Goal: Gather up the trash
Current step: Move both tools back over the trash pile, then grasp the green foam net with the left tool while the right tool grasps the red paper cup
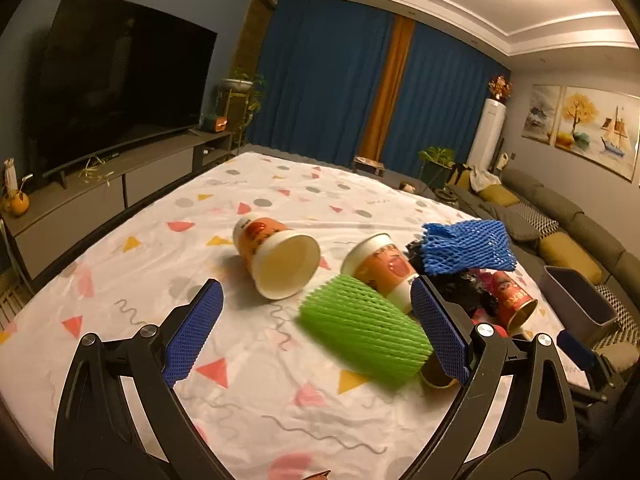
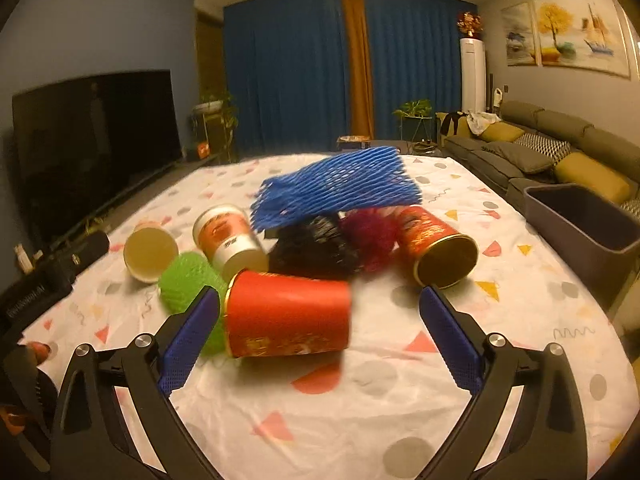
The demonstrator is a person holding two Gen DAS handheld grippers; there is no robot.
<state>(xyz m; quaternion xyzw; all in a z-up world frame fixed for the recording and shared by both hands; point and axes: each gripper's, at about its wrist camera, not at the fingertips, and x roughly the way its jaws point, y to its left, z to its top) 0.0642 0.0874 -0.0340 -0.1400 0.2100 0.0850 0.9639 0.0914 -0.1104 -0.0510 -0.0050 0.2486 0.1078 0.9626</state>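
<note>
Trash lies on a table with a patterned cloth (image 1: 280,380). My left gripper (image 1: 316,324) is open; a green foam net (image 1: 366,338) lies between its fingers, nearer the right one. Beyond lie two orange paper cups (image 1: 276,258) (image 1: 384,270), a blue foam net (image 1: 466,246) on black and magenta wrappers, and a red cup (image 1: 516,300). My right gripper (image 2: 320,324) is open around a red paper cup (image 2: 288,314) lying on its side. The green net (image 2: 192,284), orange cups (image 2: 228,236), blue net (image 2: 336,188) and another red cup (image 2: 436,244) lie beyond.
A grey bin (image 2: 584,220) stands at the table's right edge, also in the left wrist view (image 1: 580,300). A sofa (image 2: 560,152) runs along the right wall. A TV (image 1: 116,84) on a low cabinet is at the left. The cloth continues toward the curtains.
</note>
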